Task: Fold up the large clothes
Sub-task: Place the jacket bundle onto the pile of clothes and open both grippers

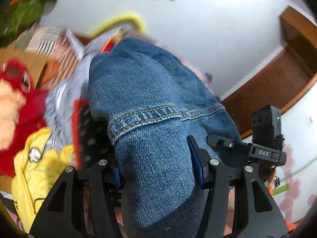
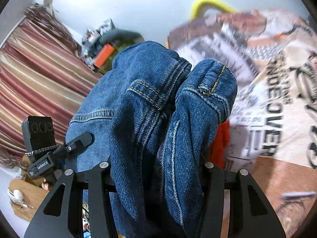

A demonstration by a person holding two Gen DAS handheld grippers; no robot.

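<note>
A pair of blue denim jeans (image 1: 150,99) fills the middle of the left wrist view, lifted in the air. My left gripper (image 1: 158,170) is shut on a thick fold of them, blue pads (image 1: 196,158) pressing the cloth. In the right wrist view the jeans (image 2: 158,109) are bunched in two folds with stitched seams. My right gripper (image 2: 156,170) is shut on that bunch; its fingertips are hidden by the denim. The other gripper shows at each view's edge, the right one (image 1: 265,138) and the left one (image 2: 45,146).
A red plush toy (image 1: 17,103) and yellow cloth (image 1: 39,170) lie at the left. A printed blanket (image 2: 267,99) covers the right. Striped curtains (image 2: 35,79) hang at the left, a wooden shelf (image 1: 287,69) at the right, with a white wall behind.
</note>
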